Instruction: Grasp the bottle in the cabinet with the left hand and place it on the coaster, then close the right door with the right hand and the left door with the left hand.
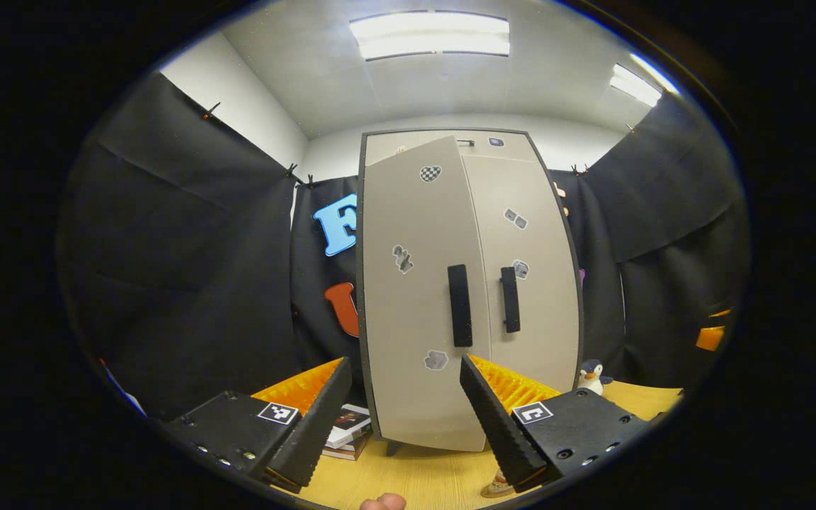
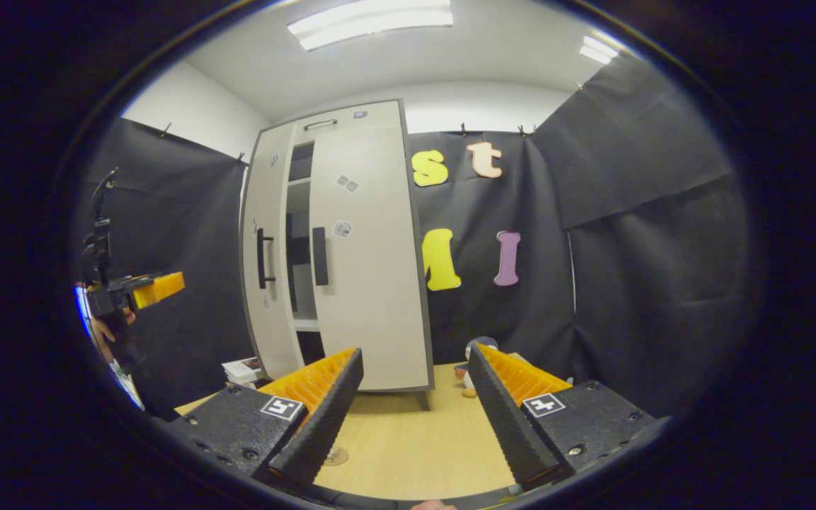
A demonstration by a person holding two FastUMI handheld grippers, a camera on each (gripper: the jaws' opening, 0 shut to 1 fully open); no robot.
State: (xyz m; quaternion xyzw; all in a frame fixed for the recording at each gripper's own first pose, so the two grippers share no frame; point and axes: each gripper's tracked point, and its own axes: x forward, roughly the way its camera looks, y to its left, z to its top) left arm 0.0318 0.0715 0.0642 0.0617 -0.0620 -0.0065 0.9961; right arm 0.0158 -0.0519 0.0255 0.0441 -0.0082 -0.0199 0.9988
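Beige cabinet (image 2: 337, 255) | right door (image 2: 369, 262) looks shut, left door (image 1: 418, 297) ajar | both grippers wide open, empty | left gripper (image 1: 401, 418) should push it closed

Black cloth walls (image 2: 627, 212) clipped up around the booth, white wall (image 1: 231, 99) above on the left, pale ceiling (image 1: 450, 85) with bright panel lights (image 1: 429, 35), light wooden surface (image 2: 415, 439), small stack of books (image 1: 348, 428) near the left wall, penguin toy (image 1: 592, 375) at far right

Cabinet (image 1: 465, 283): I log it tall, beige, upright on tabletop; right door (image 2: 369, 262) flush shut, left door (image 2: 266, 255) slightly ajar, gap between.
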